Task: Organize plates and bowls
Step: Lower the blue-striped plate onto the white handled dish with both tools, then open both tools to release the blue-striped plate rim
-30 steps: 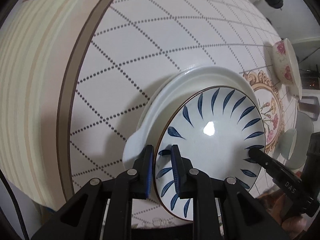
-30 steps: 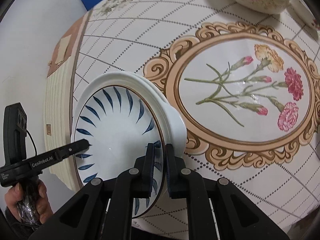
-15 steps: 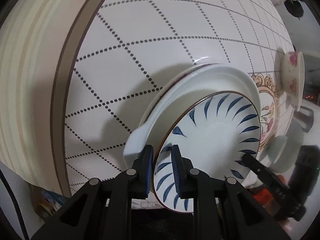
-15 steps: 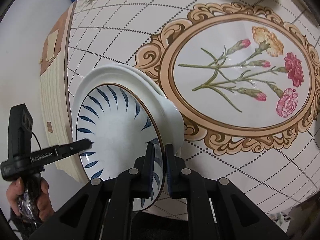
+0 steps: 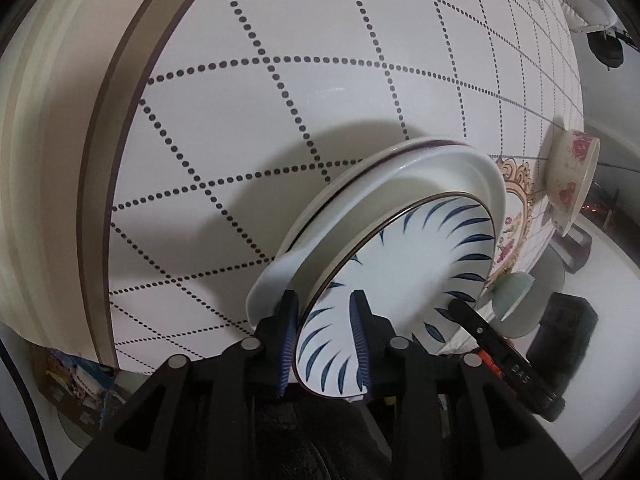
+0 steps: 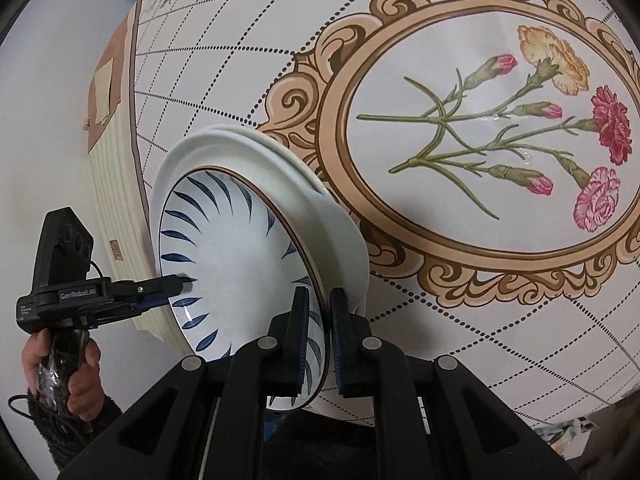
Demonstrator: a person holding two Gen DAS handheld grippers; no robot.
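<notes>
A blue-leaf bowl (image 5: 404, 276) sits nested in a stack of white plates (image 5: 400, 172). My left gripper (image 5: 322, 328) is shut on the rim of the blue-leaf bowl, and the stack is lifted and tilted above the table. My right gripper (image 6: 320, 320) is shut on the opposite rim of the same bowl (image 6: 224, 256), with the white plates (image 6: 320, 208) behind it. Each gripper shows in the other's view: the right one (image 5: 492, 340) and the left one (image 6: 120, 292), held by a hand.
The table (image 5: 320, 60) has a dotted-grid cloth with a floral medallion (image 6: 500, 128). A rose-patterned bowl (image 5: 572, 172) and a pale green bowl (image 5: 516, 292) stand at the far right in the left wrist view. The table edge (image 5: 104, 160) runs down the left.
Both grippers have raised the bowl and plate stack off the table and tilted it more steeply. The table has dropped away below.
</notes>
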